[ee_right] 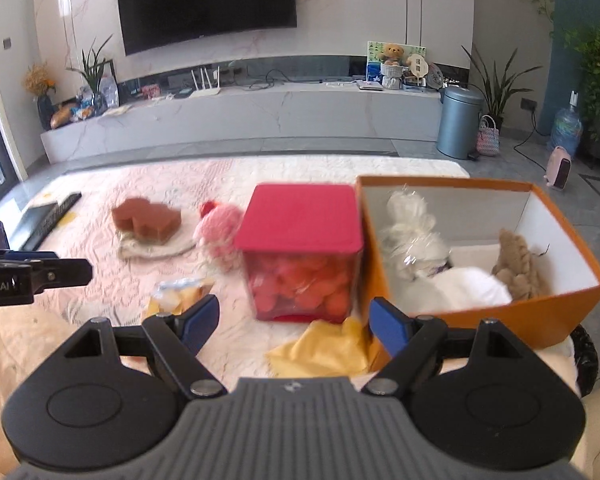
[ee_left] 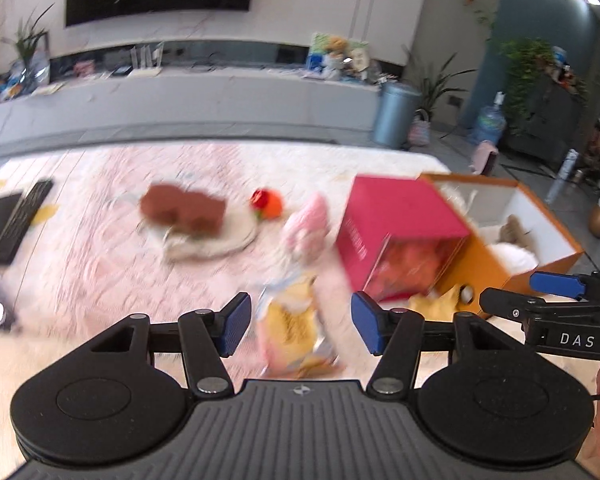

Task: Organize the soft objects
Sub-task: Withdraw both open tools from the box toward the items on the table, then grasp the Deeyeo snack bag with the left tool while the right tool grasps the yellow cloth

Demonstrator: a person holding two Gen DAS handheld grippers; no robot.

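The yellow snack packet (ee_left: 296, 320) lies flat on the pink quilted bedspread (ee_left: 100, 264), directly ahead of the left gripper (ee_left: 300, 320) and framed between its blue pads, whose jaws stand spread wide with nothing in them. It looks like the next piece to lift, so the sound way is to lower squarely over its middle, close gently on the crinkly film rather than on a corner, and lift straight before swinging toward the orange box (ee_right: 500, 320); the left view is blurred, so a pause to settle would help the aim. The packet seems a clear-and-yellow plastic bag, light and slippery, likely to fold under the pads. Just beyond it sits a pink plush toy (ee_right: 220, 232), then a brown sponge-like block (ee_right: 146, 220) resting on a pale cloth (ee_right: 156, 250). The red-lidded container (ee_right: 300, 256) stands touching the box, with a yellow cloth (ee_right: 324, 348) at its foot. The box holds a white plush toy (ee_right: 412, 236) and a tan knitted one (ee_right: 520, 264). The right gripper (ee_right: 294, 322) hovers before the container, jaws likewise spread and empty
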